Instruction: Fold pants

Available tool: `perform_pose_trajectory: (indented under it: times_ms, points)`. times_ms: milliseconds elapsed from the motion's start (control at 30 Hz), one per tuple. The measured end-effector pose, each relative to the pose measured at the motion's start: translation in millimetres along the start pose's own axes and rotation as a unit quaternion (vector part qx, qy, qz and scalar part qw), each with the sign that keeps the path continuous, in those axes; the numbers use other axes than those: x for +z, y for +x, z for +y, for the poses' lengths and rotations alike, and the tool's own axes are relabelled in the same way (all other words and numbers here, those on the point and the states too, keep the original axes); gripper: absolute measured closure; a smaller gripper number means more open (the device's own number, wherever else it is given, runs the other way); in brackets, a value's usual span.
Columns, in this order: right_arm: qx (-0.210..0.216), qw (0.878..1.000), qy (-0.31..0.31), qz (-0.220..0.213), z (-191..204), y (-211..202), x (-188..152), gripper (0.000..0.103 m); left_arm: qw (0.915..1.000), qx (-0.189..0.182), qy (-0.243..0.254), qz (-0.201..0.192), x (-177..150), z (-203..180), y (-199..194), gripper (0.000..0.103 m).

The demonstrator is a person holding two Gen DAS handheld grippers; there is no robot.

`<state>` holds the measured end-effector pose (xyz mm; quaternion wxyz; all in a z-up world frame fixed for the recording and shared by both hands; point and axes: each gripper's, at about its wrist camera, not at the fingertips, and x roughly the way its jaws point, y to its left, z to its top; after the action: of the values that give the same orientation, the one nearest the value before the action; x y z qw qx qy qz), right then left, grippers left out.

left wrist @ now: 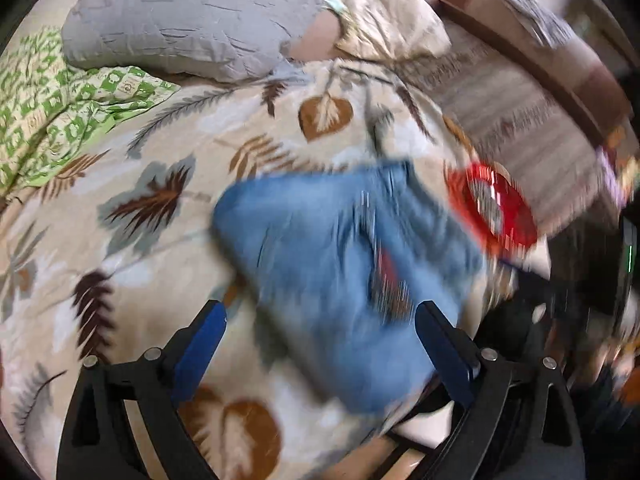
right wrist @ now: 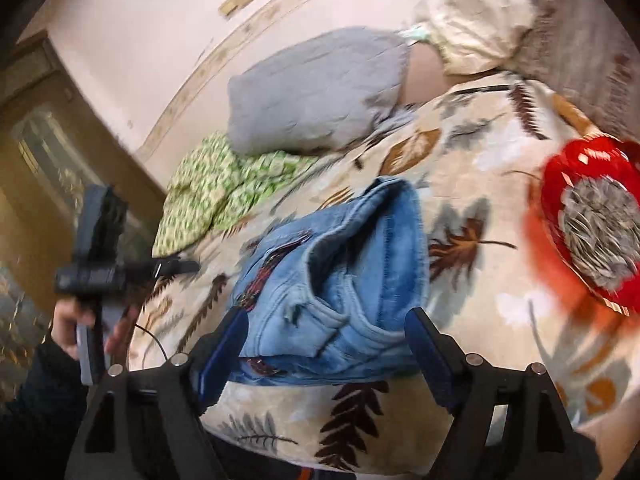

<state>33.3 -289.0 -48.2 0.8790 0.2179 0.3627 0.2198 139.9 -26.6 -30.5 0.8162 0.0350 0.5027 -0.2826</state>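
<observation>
Light blue denim pants (right wrist: 336,276) lie in a folded bundle on the leaf-patterned blanket (right wrist: 472,184). My right gripper (right wrist: 326,330) is open just in front of the bundle, its blue fingers apart on either side of the near edge. In the left wrist view the pants (left wrist: 332,264) are blurred; my left gripper (left wrist: 320,320) is open above their near end and holds nothing. The left gripper also shows in the right wrist view (right wrist: 176,266), held off the bed's left edge.
A red heart-shaped tray of sunflower seeds (right wrist: 592,224) sits right of the pants, also in the left wrist view (left wrist: 490,210). A grey pillow (right wrist: 316,100), a cream pillow (right wrist: 476,24) and a green patterned cloth (right wrist: 216,196) lie at the back.
</observation>
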Motion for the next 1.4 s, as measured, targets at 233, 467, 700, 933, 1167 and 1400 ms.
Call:
perform_pose_trajectory:
  times_ms: [233,467,700,933,1167,1400]
  points:
    - [-0.022,0.992,-0.099,0.069,29,34,13,0.023,0.9966,0.004,0.077,-0.031,-57,-24,-4,0.008]
    - [-0.052,0.981,-0.139,0.127,34,70,14,0.073,0.9802,0.074,0.179,-0.040,-70,-61,40,0.040]
    - [-0.081,0.977,-0.157,0.117,22,54,21,0.091,0.9861,0.060,0.155,-0.003,-72,-38,44,0.093]
    - [-0.084,0.976,-0.138,0.144,-10,77,10,0.092,0.9915,0.039,0.123,0.022,-82,-24,70,0.093]
    - [-0.087,0.980,-0.126,0.127,-15,66,12,0.071,0.9905,0.040,0.131,0.014,-87,-23,56,0.072]
    - [-0.109,0.981,-0.131,0.090,-11,31,32,0.032,0.9979,0.025,0.043,-0.041,-81,18,-7,0.022]
